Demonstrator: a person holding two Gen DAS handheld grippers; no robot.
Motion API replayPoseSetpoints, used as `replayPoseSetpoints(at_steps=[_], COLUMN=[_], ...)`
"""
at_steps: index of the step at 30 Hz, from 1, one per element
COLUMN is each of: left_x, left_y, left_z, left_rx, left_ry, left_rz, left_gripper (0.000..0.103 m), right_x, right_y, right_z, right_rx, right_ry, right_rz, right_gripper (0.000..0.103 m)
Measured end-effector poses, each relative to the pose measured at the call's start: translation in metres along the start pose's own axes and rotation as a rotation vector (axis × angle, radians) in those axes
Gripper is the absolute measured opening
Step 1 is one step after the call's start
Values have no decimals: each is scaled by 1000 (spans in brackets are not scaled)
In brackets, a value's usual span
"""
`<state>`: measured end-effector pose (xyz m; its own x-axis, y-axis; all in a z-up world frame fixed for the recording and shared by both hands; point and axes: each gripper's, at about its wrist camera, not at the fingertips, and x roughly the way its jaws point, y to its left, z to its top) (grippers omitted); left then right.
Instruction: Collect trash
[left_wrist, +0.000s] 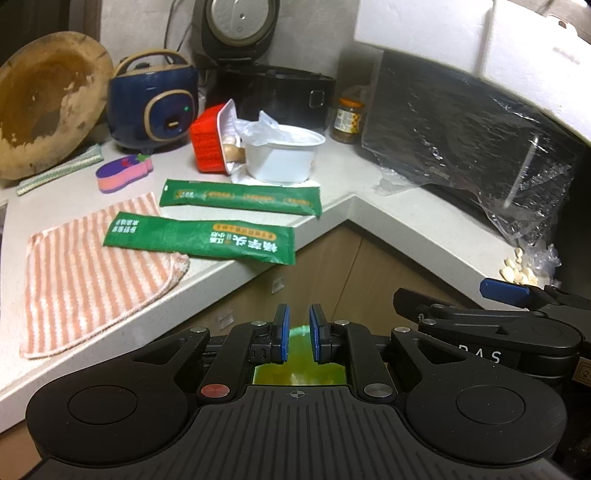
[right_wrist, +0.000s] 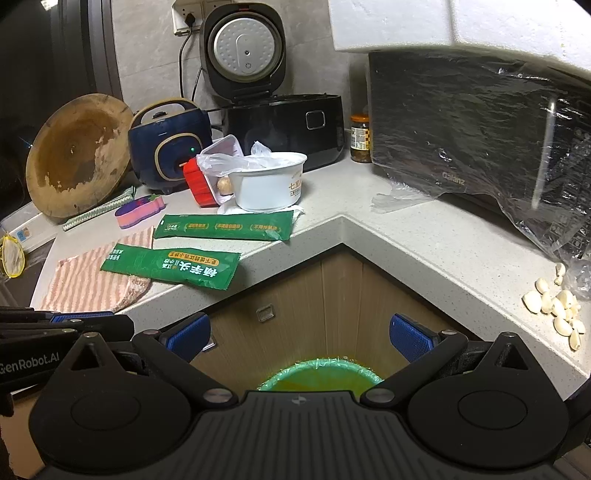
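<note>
Two green wrappers lie on the countertop: a near one (left_wrist: 201, 240) (right_wrist: 173, 266) partly on a striped cloth at the counter edge, a far one (left_wrist: 242, 196) (right_wrist: 225, 226) behind it. Behind them stand a white paper bowl (left_wrist: 282, 155) (right_wrist: 269, 184) with a plastic bag in it and a tipped red container (left_wrist: 210, 138) (right_wrist: 197, 186). A green-lined trash bin (right_wrist: 319, 374) (left_wrist: 299, 363) is below both grippers. My left gripper (left_wrist: 298, 325) has its pads close together with nothing between them. My right gripper (right_wrist: 300, 338) is open and empty above the bin.
A pink striped cloth (left_wrist: 92, 273), a purple-pink sponge (left_wrist: 123, 171), a wooden board (left_wrist: 48, 99), a blue cooker (left_wrist: 153, 107), a black rice cooker (right_wrist: 284, 122), a jar (right_wrist: 361, 138) and a plastic-wrapped microwave (right_wrist: 472, 136) crowd the counter. Garlic cloves (right_wrist: 554, 306) lie at right. Cabinet doors (right_wrist: 295, 302) sit under the corner.
</note>
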<state>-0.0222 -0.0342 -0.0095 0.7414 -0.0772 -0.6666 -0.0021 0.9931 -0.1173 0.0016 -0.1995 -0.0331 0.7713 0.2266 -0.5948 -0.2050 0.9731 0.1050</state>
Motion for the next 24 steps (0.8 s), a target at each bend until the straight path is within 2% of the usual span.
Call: replayPoseSetpoints(at_steps=[5,11,15,20,24], left_x=[7,17,29,58,92], left_y=[11,30,50,98,153], left_z=[6,16,22,32,45], left_rx=[-18,-25,-46,-148,-307], left_ry=[21,28,41,77,109], left_rz=[13,32,22,-85,-214], left_gripper=[15,15,15,15,16], right_x=[6,13,25,53,86], right_y=[5,9,13,30,55], right_z=[3,15,28,37,44], right_rx=[-13,-41,-53,-92,-123], right_ry=[-2,-100,-123,-100,13], right_rz=[-2,-28,-44,0,46], right_gripper=[103,103,103,103,103])
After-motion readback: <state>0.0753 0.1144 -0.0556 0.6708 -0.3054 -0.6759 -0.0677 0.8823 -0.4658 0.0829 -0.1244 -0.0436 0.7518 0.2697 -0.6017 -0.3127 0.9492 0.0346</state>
